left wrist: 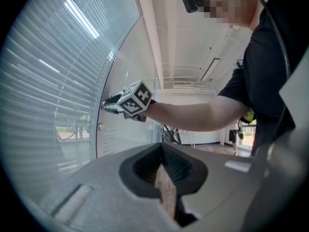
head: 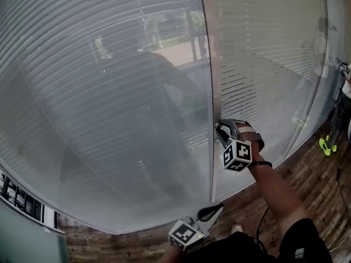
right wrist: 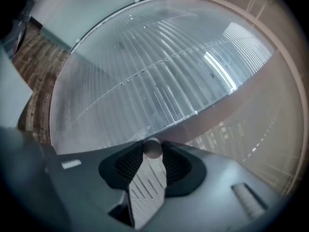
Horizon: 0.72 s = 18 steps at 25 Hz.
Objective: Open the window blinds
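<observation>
Right gripper view: right gripper [right wrist: 153, 145] jaws pinch round knob [right wrist: 153, 149].

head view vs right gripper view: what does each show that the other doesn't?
Head view only: both grippers seen from outside, with the right gripper up at the frame post and the left gripper held low, plus the forearm behind the right one. Right gripper view only: a small round knob gripped between that gripper's jaws. Both: the slatted blinds and the wood floor.
</observation>
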Tool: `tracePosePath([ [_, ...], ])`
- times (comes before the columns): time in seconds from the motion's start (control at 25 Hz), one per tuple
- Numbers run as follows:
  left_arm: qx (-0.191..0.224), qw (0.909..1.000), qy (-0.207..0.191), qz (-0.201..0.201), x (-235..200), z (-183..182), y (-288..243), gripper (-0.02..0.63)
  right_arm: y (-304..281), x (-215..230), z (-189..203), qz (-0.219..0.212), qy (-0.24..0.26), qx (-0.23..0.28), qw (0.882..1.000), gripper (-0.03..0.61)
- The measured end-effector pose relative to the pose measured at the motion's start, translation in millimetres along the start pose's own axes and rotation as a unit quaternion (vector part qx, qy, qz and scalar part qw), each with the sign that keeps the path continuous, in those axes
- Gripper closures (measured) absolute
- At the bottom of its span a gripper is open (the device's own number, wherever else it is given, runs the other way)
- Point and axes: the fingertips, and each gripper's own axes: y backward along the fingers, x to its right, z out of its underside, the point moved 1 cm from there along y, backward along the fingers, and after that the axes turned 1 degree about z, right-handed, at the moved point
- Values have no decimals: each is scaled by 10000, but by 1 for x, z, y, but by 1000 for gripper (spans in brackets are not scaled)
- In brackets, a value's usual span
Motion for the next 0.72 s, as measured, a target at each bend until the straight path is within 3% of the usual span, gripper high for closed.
tracePosePath([
  [0.36, 16, 9999, 46, -109, -5, -1, 7, 609, 0, 4, 4, -66, -1415, 204, 9897, 456],
  [0.56, 51, 9999, 63, -137, -3, -1, 10, 609, 1, 8, 6, -66, -2276, 361, 9731, 456],
  [0.72, 41, 9998, 136, -125, 3, 4, 11, 609, 2, 11, 5, -32, -2386, 402, 9703, 456],
])
